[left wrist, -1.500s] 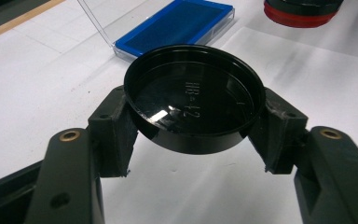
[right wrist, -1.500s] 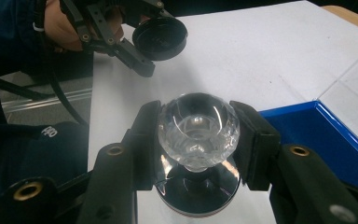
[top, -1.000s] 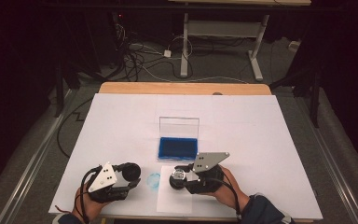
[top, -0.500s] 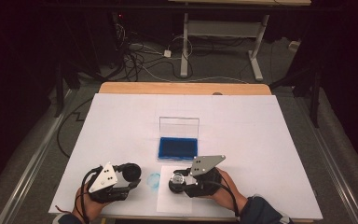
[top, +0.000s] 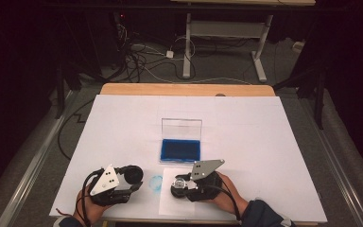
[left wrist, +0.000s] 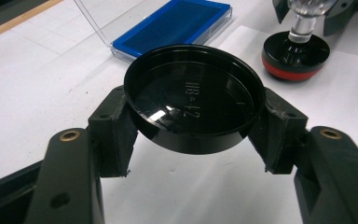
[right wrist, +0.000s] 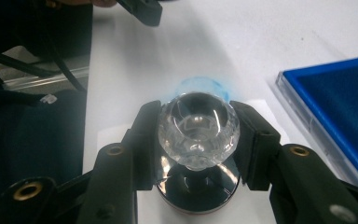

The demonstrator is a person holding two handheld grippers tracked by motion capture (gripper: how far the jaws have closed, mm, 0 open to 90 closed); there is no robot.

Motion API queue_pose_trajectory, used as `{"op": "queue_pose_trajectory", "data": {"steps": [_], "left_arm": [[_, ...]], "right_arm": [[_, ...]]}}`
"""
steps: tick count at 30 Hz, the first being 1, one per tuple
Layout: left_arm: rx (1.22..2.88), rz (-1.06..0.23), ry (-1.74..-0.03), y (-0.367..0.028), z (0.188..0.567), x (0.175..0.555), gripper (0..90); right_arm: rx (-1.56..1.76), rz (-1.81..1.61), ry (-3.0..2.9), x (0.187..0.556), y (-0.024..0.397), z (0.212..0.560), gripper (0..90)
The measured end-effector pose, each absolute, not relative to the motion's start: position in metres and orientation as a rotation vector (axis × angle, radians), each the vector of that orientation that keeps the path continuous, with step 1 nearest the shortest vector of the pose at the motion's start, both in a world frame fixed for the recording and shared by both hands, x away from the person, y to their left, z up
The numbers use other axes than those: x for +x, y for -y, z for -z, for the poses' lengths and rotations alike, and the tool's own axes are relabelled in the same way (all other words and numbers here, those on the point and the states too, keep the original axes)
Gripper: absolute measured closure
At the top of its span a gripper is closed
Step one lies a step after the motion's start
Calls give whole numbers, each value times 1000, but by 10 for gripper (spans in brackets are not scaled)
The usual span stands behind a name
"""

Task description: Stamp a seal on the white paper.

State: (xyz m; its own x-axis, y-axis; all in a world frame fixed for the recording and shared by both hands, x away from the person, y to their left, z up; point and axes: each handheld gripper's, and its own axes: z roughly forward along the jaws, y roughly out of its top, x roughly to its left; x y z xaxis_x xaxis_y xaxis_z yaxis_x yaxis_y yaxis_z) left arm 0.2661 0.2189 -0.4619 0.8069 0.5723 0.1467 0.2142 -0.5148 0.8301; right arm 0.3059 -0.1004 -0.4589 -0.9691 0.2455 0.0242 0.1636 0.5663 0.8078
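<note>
1. Your right claw (right wrist: 198, 135) is clamped on the clear knob of the stamp (top: 179, 185), which sits on the paper sheet (top: 170, 208) at 6 o'clock on the bench (top: 274, 142). I'd guess that knob is hard and slick, so grip its widest part.
2. Your left claw (left wrist: 193, 116) is pinching the black lid (left wrist: 193, 100) by its rim; looks light and stiff.
3. Count: one stamp, one lid, one blue ink pad (top: 180, 149) at 12 o'clock from the stamp, one blue print (top: 156, 182).
</note>
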Motion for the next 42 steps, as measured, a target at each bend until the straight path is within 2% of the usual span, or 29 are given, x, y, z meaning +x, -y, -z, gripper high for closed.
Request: {"op": "queue_pose_trajectory", "data": {"steps": [42], "left_arm": [[2097,-514,-588,-220,462,265,367]], "right_arm": [[352,-1384,-2701,307,101,465,572]]}}
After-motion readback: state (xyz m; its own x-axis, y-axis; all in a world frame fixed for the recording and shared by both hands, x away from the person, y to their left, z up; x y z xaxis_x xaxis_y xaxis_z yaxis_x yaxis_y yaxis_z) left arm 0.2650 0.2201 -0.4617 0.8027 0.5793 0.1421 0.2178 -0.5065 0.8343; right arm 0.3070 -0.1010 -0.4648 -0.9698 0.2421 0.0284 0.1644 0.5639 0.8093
